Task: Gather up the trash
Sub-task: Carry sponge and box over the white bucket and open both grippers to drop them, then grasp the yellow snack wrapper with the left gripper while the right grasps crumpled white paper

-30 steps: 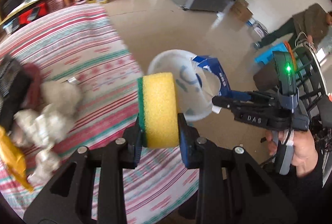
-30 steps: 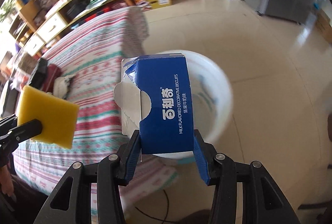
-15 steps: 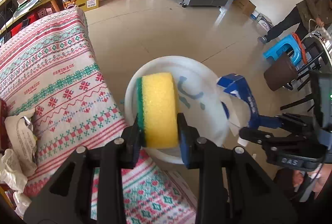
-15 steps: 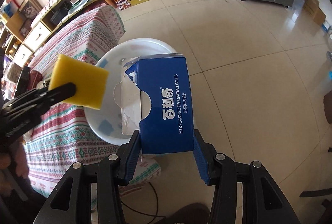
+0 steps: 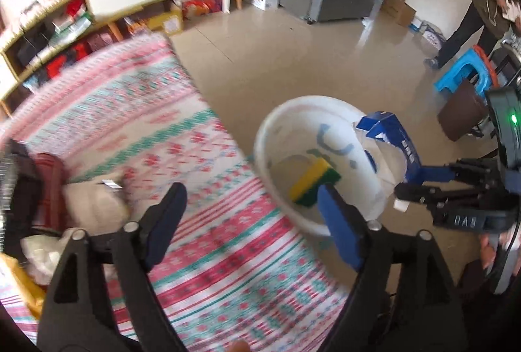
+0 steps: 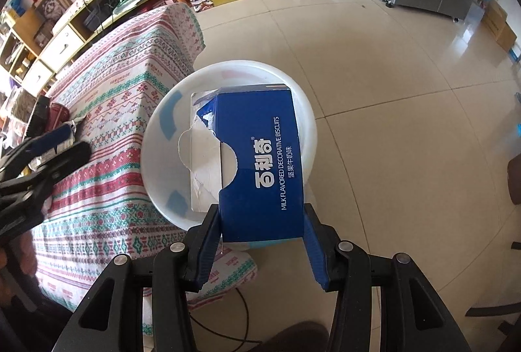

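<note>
While left tongs (image 5: pixel 250 218) were opening, nothing betw. them, sponge (image 5: pixel 314 187) was seen in basin (image 5: pixel 276 130) at 1 o'clock; biscuit box (image 6: pixel 260 169) was clamped by right tongs (image 6: pixel 262 241).

Bright daylight, fisheye warp, left-view blur

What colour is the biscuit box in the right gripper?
Blue cardboard biscuit box with white lettering, clearest in the right wrist view.

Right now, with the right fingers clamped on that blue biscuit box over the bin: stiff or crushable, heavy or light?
Probably crushable: the blue biscuit box is thin card, with its end torn open and a white flap showing. Likely light, since it looks empty through the tear. It seems to sit steady in the right gripper, above the white bin.
</note>
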`<act>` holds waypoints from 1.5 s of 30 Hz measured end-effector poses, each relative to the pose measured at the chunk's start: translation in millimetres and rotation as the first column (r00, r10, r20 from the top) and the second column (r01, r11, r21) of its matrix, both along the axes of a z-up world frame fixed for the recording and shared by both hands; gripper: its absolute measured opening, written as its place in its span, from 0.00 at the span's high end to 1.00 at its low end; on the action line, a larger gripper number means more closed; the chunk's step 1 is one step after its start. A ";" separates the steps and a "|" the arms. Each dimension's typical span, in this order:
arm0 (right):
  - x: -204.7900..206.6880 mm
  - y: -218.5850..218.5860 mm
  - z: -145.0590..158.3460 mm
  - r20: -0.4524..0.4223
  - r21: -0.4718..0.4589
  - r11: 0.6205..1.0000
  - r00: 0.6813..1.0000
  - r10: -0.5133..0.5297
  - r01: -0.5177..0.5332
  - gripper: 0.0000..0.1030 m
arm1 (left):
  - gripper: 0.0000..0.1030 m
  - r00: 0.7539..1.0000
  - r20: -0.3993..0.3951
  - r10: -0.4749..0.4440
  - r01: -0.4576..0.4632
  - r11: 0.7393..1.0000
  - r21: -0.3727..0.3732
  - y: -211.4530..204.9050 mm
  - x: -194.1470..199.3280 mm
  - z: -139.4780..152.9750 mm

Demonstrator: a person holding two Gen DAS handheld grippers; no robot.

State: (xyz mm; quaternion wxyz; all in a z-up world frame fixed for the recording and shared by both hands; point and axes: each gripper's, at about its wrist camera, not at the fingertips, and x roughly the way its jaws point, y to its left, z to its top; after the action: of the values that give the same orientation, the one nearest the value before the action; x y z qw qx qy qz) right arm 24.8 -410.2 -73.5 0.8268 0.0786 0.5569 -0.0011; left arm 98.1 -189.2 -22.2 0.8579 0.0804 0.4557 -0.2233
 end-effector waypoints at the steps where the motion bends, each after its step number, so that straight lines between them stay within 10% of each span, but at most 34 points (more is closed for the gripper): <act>1: 0.8 1.9 -0.1 0.000 -0.002 1.000 1.000 0.002 -0.002 0.52 | 0.14 1.000 0.018 0.003 -0.003 1.000 0.016 5.4 -1.5 3.2; 12: 19.9 21.7 -5.3 -0.012 -0.048 0.999 1.000 -0.021 0.020 0.49 | 0.05 0.996 0.067 0.065 -0.069 0.996 0.063 68.5 -27.5 23.6; 16: 25.4 26.4 -1.4 0.006 -0.043 0.998 0.999 -0.051 0.051 0.23 | 0.04 0.993 0.071 0.092 -0.098 0.992 0.080 87.5 -28.2 26.7; 27: 31.6 54.3 7.5 0.022 -0.040 0.999 1.000 -0.011 0.012 0.21 | 0.04 0.975 0.035 0.221 -0.224 0.967 0.118 146.2 -21.7 21.4; 37: 31.4 106.5 15.6 0.028 -0.058 0.995 0.996 0.089 -0.087 0.18 | 0.04 0.887 -0.201 0.416 -0.418 0.908 0.034 220.5 -5.9 -2.9; 45: 34.0 158.3 19.3 0.049 -0.110 0.974 0.978 0.205 -0.199 0.17 | 0.04 0.850 -0.236 0.472 -0.476 0.878 0.041 253.3 0.2 -9.2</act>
State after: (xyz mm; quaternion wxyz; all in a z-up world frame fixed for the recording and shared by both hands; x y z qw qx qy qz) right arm 58.8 -251.9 -54.2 0.8419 -0.0218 0.5362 0.0561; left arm 98.3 64.1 -31.3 0.8261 -0.0699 0.5589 -0.0174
